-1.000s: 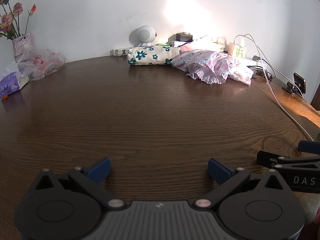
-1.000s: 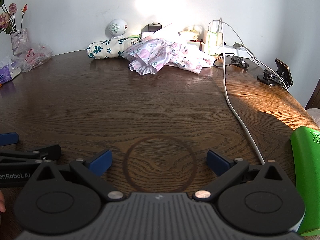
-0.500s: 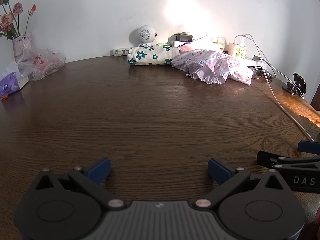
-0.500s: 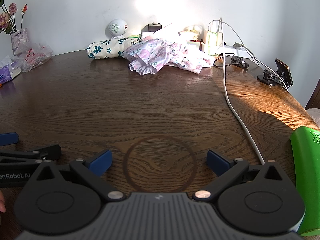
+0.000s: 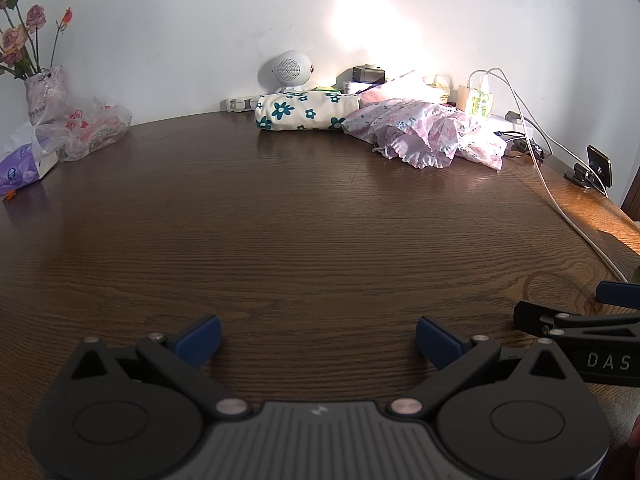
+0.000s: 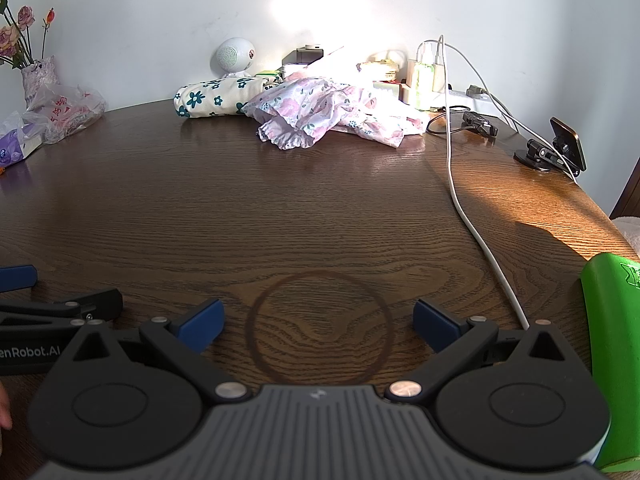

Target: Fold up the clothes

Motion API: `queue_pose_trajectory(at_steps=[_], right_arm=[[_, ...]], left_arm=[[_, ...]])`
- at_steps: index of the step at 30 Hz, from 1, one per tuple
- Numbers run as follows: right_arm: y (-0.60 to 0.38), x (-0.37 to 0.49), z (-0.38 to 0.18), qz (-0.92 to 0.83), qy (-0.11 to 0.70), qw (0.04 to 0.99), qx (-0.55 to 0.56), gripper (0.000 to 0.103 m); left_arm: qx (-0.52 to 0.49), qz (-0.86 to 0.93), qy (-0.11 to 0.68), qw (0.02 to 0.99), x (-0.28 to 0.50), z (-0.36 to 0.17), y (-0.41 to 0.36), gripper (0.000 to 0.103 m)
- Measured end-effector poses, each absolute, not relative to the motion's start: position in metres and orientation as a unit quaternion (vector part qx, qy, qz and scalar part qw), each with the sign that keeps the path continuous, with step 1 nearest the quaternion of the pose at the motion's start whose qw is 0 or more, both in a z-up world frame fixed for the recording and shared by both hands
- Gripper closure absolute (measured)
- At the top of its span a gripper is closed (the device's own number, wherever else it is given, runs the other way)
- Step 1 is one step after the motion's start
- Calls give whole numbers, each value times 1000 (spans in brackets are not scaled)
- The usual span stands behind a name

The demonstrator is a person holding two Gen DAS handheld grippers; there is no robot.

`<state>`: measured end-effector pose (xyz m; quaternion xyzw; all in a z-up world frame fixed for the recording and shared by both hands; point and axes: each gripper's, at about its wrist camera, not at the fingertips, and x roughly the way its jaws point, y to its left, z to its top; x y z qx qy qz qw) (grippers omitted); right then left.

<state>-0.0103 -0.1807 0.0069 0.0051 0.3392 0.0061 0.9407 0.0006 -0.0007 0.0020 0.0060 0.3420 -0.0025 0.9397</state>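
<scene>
Flowers (image 5: 22, 40) in a vase stood at the far left corner of the surface (image 5: 304, 232), with a plastic bag (image 5: 86, 128) beside them. My left tool (image 5: 318, 338) hovered near the front edge, its jaws spread and holding nothing. Along the far edge lay a folded teal-flowered cloth (image 6: 218, 98) touching a crumpled pink floral garment (image 6: 324, 114). My right tool (image 6: 318, 326) was likewise spread and empty, just left of a white cable (image 6: 466, 216).

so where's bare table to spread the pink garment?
Bare wood runs from both open grippers, left gripper and right gripper, up to the pink garment. White cable borders the right. Crowded along the wall: floral roll, plastic bag.
</scene>
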Motion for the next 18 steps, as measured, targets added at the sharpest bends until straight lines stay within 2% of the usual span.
queue_pose_trajectory(at_steps=[13,18], right_arm=[[-184,-4,18,7,339,941,20,0],[-189,14,49,-1,307,951,29,0]], left_arm=[[-4,-17,360,933,10,11,3,0],[9,-40,292,956,36,45,6,0]])
